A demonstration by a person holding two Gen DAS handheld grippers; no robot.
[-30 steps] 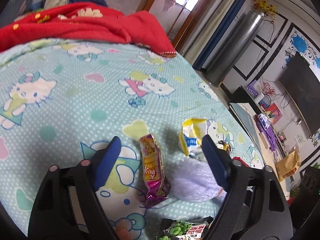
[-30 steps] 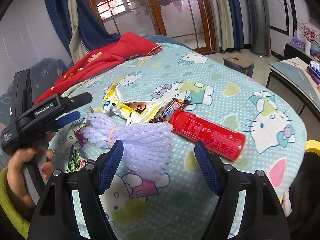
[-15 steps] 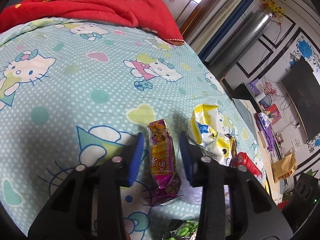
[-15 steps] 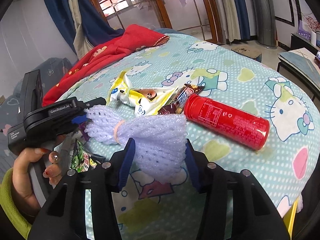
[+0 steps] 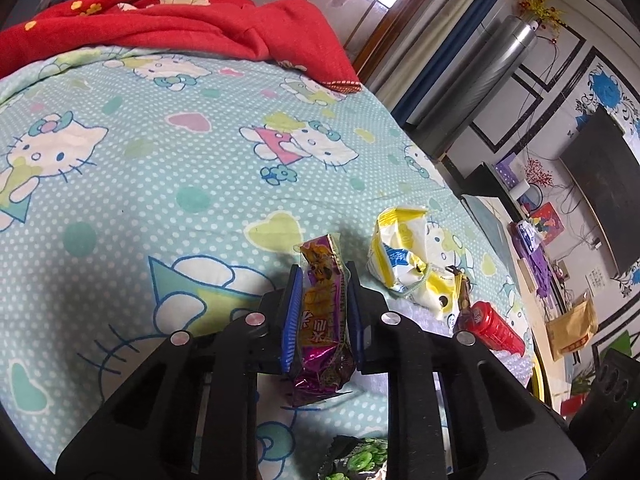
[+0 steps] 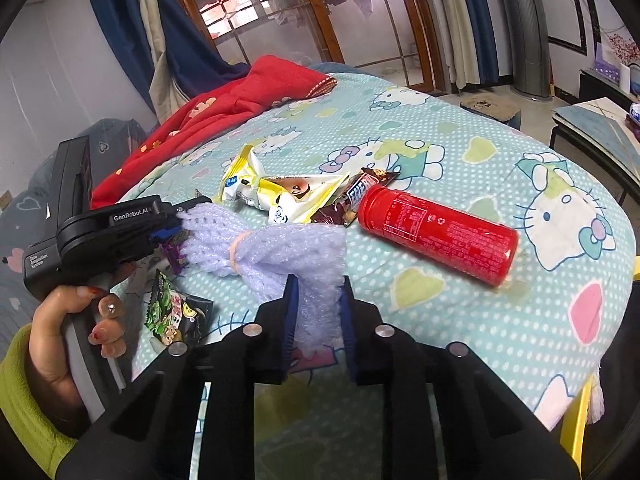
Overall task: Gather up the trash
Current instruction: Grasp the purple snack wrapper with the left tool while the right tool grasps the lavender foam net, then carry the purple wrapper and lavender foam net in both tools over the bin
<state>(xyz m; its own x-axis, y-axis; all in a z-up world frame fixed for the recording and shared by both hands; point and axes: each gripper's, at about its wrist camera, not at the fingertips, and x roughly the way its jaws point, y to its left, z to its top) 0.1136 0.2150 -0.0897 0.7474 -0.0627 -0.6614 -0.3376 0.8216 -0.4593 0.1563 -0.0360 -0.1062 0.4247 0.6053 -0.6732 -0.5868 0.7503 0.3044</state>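
On the patterned bed (image 5: 120,208), my left gripper (image 5: 322,276) has just closed across the purple wrapper (image 5: 324,320), which runs lengthwise between its jaws, while my right gripper (image 6: 316,284) has just closed on the foam net (image 6: 276,256).

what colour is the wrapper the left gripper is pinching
Purple and gold snack wrapper, clearest in the left wrist view.

Home living room: cartoon-cat bedsheet (image 5: 168,184) spread across the lower frame, red blanket (image 5: 172,24) upper left, wall-mounted television (image 5: 604,184) at right, curtained wood-framed glass doors (image 6: 280,4) along the top.
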